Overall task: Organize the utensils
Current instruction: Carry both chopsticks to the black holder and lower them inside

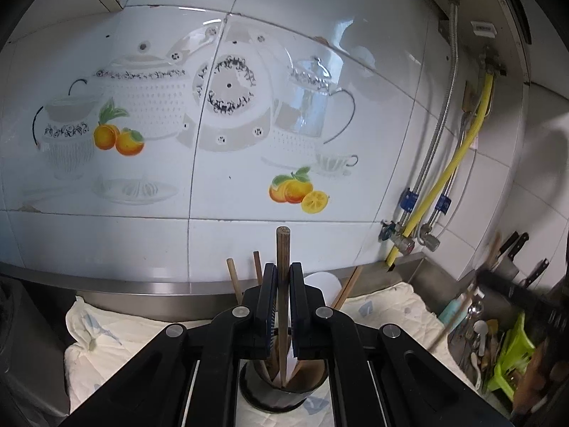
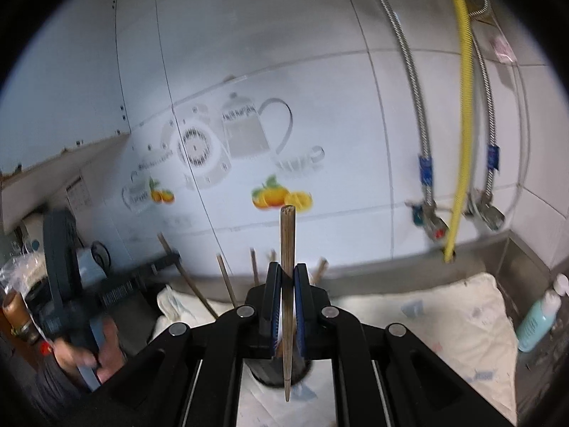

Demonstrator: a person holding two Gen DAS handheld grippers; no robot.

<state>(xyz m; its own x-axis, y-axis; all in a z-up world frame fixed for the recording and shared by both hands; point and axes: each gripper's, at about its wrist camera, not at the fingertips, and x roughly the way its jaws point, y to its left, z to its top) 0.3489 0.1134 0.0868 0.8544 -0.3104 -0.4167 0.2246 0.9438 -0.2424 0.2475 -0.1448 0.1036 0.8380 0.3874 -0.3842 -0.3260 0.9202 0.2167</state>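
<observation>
My left gripper (image 1: 283,279) is shut on a dark wooden chopstick (image 1: 283,249) held upright, its lower end inside a dark round utensil cup (image 1: 274,396) just below the jaws. Other wooden sticks (image 1: 233,277) and a white spoon (image 1: 322,281) stand in that cup. My right gripper (image 2: 287,277) is shut on another wooden chopstick (image 2: 287,235), upright, its pointed tip hanging over the same dark cup (image 2: 263,373). More sticks (image 2: 224,277) rise behind. The left gripper (image 2: 138,277) and the hand holding it show at the left of the right wrist view.
A white quilted cloth (image 1: 106,331) covers the steel counter under the cup. A sink basket of mixed utensils with a green rack (image 1: 512,356) and knives (image 1: 512,245) is at right. A teal bottle (image 2: 537,320) stands at the counter's right. Tiled wall with hoses (image 2: 462,106) behind.
</observation>
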